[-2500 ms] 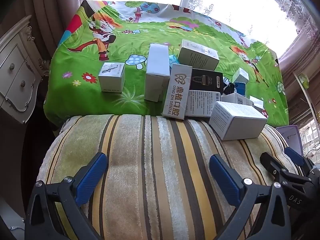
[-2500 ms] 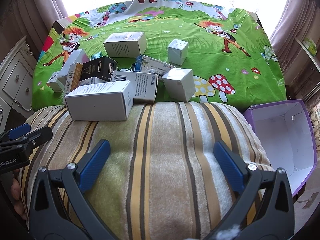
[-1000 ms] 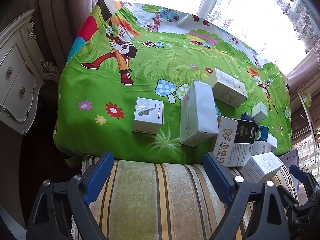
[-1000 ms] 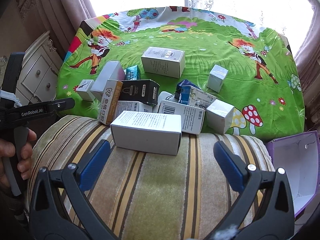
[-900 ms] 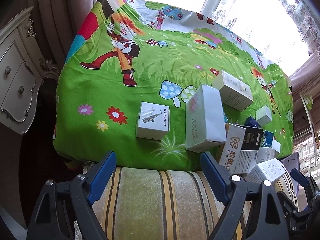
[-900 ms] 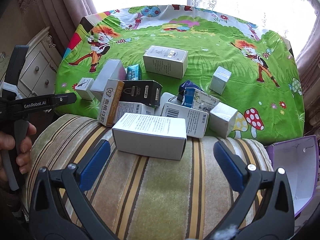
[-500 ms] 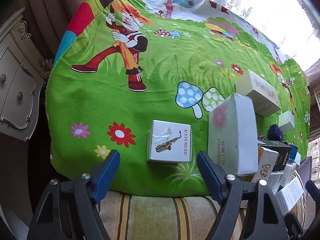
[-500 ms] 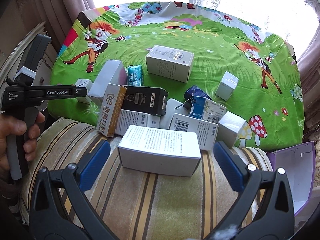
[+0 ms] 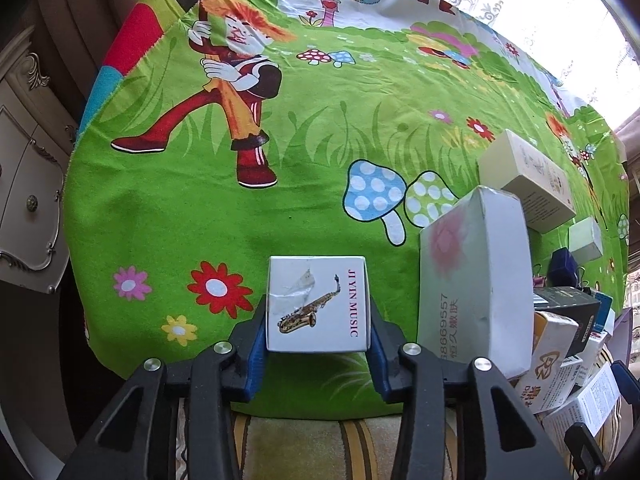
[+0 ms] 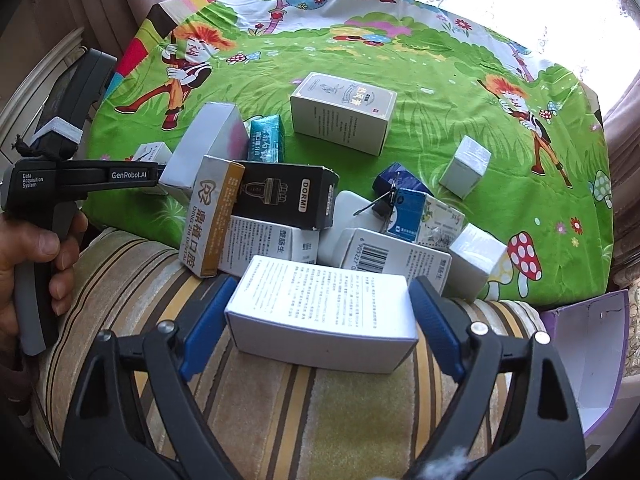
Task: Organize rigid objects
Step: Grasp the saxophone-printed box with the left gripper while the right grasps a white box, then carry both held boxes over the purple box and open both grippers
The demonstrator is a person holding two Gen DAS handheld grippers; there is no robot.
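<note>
A small white box with a saxophone picture lies on the green cartoon cloth near its front edge. My left gripper is closing on it, and both blue pads touch its sides. In the right wrist view, a long white box with printed text lies on the striped cushion. My right gripper straddles that box with its jaws closing. A thin gap shows on each side between the pads and the box.
Several boxes are piled behind the text box, among them a black DORMI box and a tall white box. An open purple box stands at the right. A hand holds the left gripper. A white cabinet stands at the left.
The left gripper has come forward and down over the saxophone box and narrowed until its pads meet the box. The right gripper has come forward around the text box, its jaws slightly narrower.
</note>
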